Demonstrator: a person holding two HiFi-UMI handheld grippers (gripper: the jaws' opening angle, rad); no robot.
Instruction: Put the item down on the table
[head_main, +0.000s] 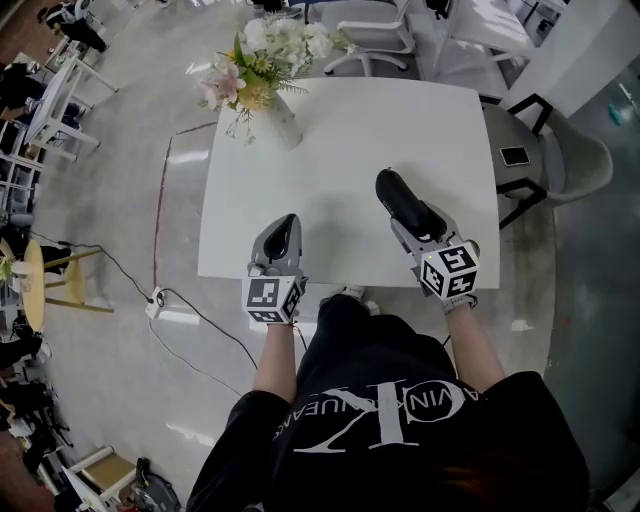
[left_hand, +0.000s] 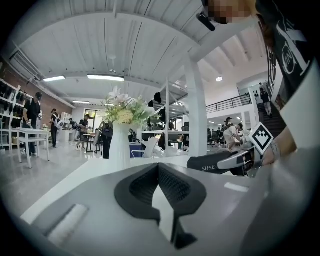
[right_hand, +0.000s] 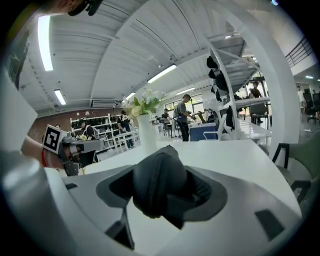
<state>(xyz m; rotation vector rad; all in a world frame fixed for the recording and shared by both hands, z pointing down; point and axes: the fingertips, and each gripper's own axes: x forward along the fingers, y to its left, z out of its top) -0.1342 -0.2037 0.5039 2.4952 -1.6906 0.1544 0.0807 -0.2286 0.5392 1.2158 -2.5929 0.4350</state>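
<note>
A black zippered pouch (head_main: 402, 199) is clamped in my right gripper (head_main: 412, 216) over the front right part of the white table (head_main: 350, 130). In the right gripper view the pouch (right_hand: 159, 186) fills the space between the jaws. I cannot tell whether it touches the tabletop. My left gripper (head_main: 287, 224) is over the table's front edge, shut with nothing between its pads (left_hand: 175, 187). From the left gripper view, the right gripper (left_hand: 239, 161) and the pouch (left_hand: 207, 163) show at the right.
A white vase (head_main: 283, 118) of flowers (head_main: 265, 55) stands at the table's far left; it also shows ahead as the vase (left_hand: 119, 145) and vase (right_hand: 147, 135). A grey chair (head_main: 575, 165) and a dark side table with a phone (head_main: 515, 156) are at the right. A cable (head_main: 190, 315) lies on the floor.
</note>
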